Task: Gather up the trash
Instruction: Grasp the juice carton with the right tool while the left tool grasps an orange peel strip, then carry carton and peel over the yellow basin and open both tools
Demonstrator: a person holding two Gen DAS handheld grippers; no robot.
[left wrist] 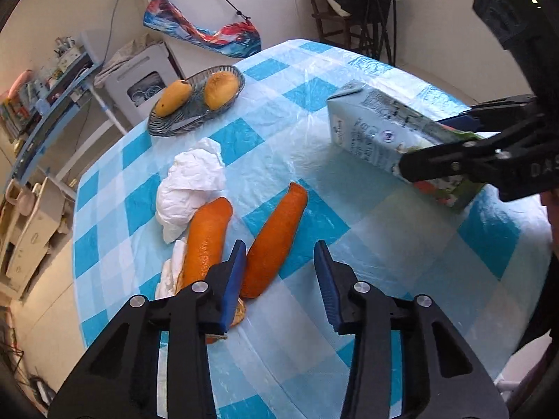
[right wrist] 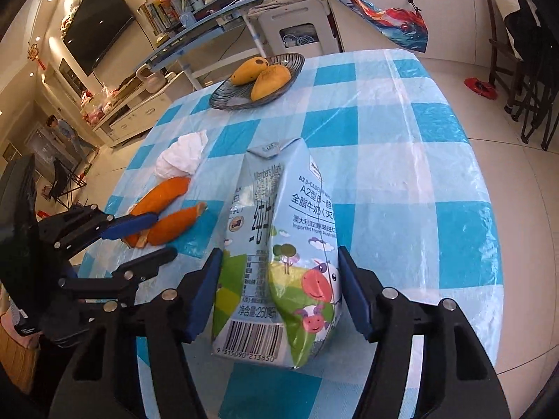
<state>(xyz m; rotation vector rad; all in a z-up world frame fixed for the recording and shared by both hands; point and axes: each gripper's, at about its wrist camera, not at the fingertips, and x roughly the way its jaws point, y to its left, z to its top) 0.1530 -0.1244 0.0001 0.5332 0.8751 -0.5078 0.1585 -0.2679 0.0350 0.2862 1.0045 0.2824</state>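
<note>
A light-blue milk carton (right wrist: pixel 279 244) lies on the checked tablecloth, between the jaws of my right gripper (right wrist: pixel 279 279), which is shut on its lower end. The carton also shows in the left wrist view (left wrist: pixel 384 132). My left gripper (left wrist: pixel 279 272) is open just above the table, its fingers either side of the near end of an orange peel strip (left wrist: pixel 276 241). A second orange peel (left wrist: pixel 206 241) lies left of the left finger. A crumpled white tissue (left wrist: pixel 192 185) lies beyond the peels, touching the left one. From the right wrist view I see the peels (right wrist: pixel 167 216), the tissue (right wrist: pixel 181 157) and the left gripper (right wrist: pixel 146 241).
A wire fruit basket (left wrist: pixel 227 70) with two mangoes stands at the far side of the table; it also shows in the right wrist view (right wrist: pixel 293 59). The table's left edge (left wrist: pixel 78 244) is close to the peels. Shelves and a cabinet stand beyond the table.
</note>
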